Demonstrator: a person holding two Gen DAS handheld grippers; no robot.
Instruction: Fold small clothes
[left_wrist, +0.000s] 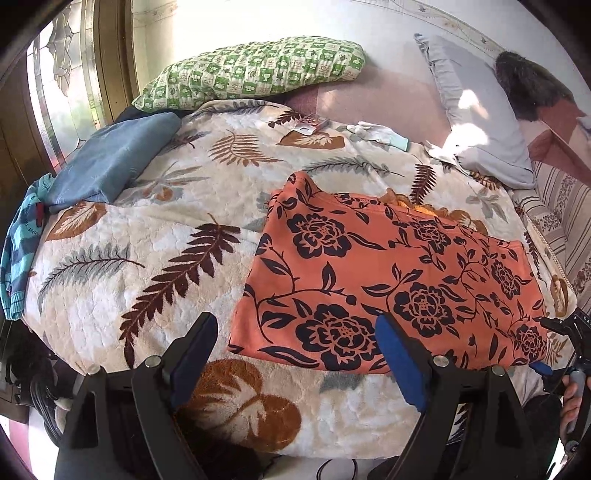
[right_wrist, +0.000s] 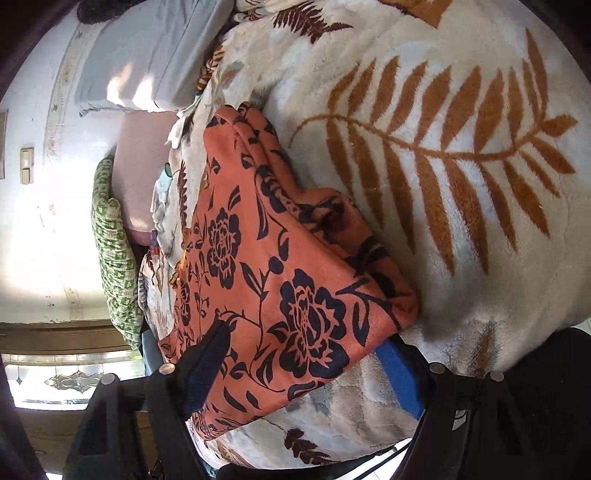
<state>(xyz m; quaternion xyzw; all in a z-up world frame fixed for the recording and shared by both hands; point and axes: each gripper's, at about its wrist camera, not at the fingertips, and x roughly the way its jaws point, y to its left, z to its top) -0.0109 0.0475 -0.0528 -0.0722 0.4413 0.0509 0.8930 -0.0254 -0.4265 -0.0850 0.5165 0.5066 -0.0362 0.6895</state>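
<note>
Orange cloth (left_wrist: 388, 273) with a dark flower print lay folded flat on the bed, on a cream blanket (left_wrist: 155, 258) patterned with brown leaves. It sat just ahead of the left hand-held gripper (left_wrist: 295, 347), whose two fingers stood wide apart with nothing between them; the near edge of the cloth lay just beyond its right fingertip, and its left fingertip stood over bare blanket.

The right hand-held gripper (right_wrist: 306, 354) was rolled onto its side, with jaws spread wide. The near corner of the orange cloth (right_wrist: 280, 280) lay between its fingers, one finger over the cloth and the blue-padded one low beside the cloth's edge, but the pads were not pressed on the fabric. In the left wrist view that gripper (left_wrist: 565, 332) showed at the cloth's right corner, with a hand (left_wrist: 570, 402) on its handle.

Farther ahead and left of the left gripper lay a folded blue garment (left_wrist: 110, 162), with a striped blue one (left_wrist: 22, 243) beside it at the bed's edge. A green checked pillow (left_wrist: 255, 70) and a grey pillow (left_wrist: 476, 110) lay at the far side of the bed.
</note>
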